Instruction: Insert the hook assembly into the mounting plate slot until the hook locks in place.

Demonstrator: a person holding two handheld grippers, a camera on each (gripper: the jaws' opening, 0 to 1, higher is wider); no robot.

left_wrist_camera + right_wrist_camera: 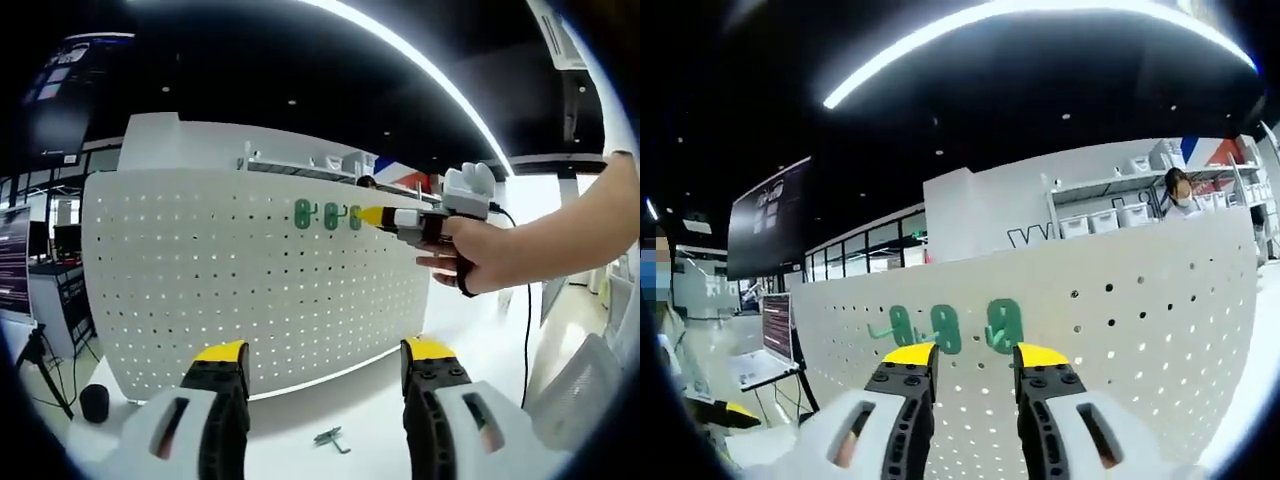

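- Left tool (pixel 325 365) open, idle over bench (pixel 370 400); spare hook (pixel 330 438) lies on it.
- Three green hooks (pixel 328 215) hang on board (pixel 200 290), upper middle.
- Right tool (pixel 970 358) open at rightmost hook (pixel 1004 325): judge, press square till it locks.

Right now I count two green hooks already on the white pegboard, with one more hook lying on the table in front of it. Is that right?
Not quite: three green hooks hang on the white pegboard, not two, as the right gripper view shows. The rest stands: one more hook lies on the table in front, seen in the left gripper view.
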